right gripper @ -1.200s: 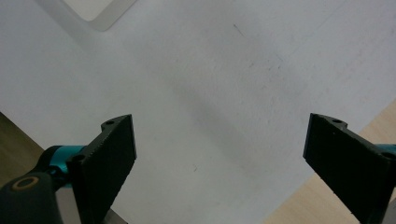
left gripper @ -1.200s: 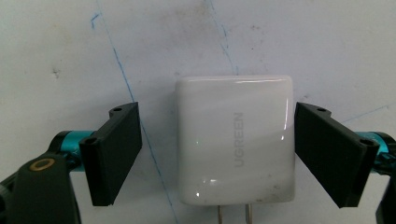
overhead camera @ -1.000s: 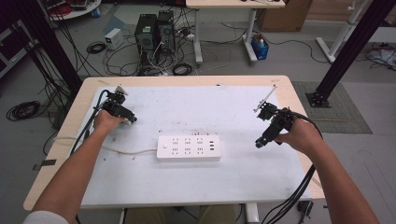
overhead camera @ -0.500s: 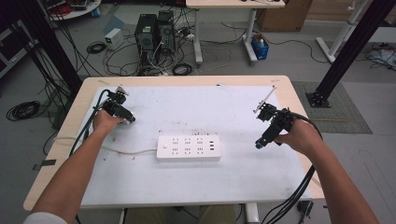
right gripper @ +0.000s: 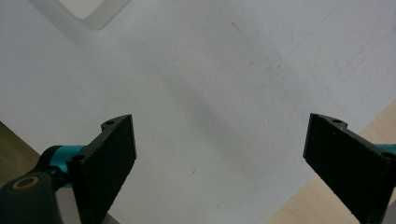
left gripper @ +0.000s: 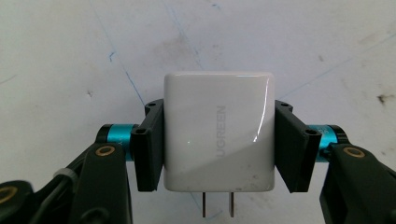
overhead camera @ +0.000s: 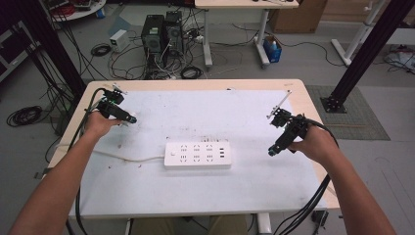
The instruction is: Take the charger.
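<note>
A white UGREEN plug adapter [left gripper: 218,131] sits between the pads of my left gripper [left gripper: 218,149], its two prongs pointing back toward the camera. In the high view that left gripper [overhead camera: 131,120] is at the table's left, low over the white mat. A white power strip [overhead camera: 197,155] lies at the mat's middle, its cord [overhead camera: 125,157] running off to the left. My right gripper [overhead camera: 272,152] hovers right of the strip, and in the right gripper view its jaws stand wide apart over bare mat, a corner of the power strip [right gripper: 88,10] at top left.
The white mat [overhead camera: 205,112] covers most of the wooden table [overhead camera: 313,122]. Black cables [overhead camera: 308,205] trail from both grippers off the front and left edges. Computer towers [overhead camera: 161,32] and loose wires lie on the floor beyond the table.
</note>
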A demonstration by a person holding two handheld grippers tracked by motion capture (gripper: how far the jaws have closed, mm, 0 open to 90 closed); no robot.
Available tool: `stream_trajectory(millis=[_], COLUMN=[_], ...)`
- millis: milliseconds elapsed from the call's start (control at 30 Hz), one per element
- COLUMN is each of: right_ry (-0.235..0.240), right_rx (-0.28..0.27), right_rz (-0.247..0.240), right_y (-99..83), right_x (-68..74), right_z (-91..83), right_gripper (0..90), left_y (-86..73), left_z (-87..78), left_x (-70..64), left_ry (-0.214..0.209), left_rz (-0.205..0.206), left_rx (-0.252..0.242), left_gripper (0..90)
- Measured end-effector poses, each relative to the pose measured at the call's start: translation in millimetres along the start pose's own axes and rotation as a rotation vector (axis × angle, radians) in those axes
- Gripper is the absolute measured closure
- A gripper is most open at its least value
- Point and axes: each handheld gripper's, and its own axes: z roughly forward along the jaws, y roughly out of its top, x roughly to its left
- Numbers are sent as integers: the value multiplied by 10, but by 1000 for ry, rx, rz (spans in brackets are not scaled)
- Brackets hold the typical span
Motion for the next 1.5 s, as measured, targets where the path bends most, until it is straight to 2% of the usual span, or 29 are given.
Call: stream_trajectory(millis=[133,233,333,400,467,633,767,967,1167,1367,1500], right_ry=[-2,-4,-3,-4,-4,-5,-9,-13,-21,-20,-19], right_rx=[-4,-12,-16,-18,-24,-33,-46,-42,-63,-68,-66], right_rz=[3,1,4,7,4,-5,-25,-14,-18,-2,-10], right_y=[-4,2,16,27,35,43,28,15,6,14,20], right_x=[0,-8,-6,11,37,81,103,125,182,217,218], right_z=[-1,-5,-11,-17,-30,-70,-107,-121,-169,-182,-174], right_gripper=[88,88,88,88,88,88,88,88,88,88,88], left_y=[-27,-51,-74,-86,-93,-106,-115,-139,-132,-117,-137], left_z=[-189,-330,-500,-609,-711,-915,-1047,-1099,-1120,-1122,-1114], left_x=[-43,-84,-159,-225,-282,-427,-504,-537,-627,-695,-709], left_ry=[-9,-8,-17,-19,-28,-41,-54,-56,-77,-85,-88], left_rz=[42,55,80,112,151,214,237,234,280,299,302], left_rx=[-26,-39,-65,-72,-62,-29,-30,-14,9,5,2], left_gripper=[426,426,426,426,425,426,425,425,425,425,425])
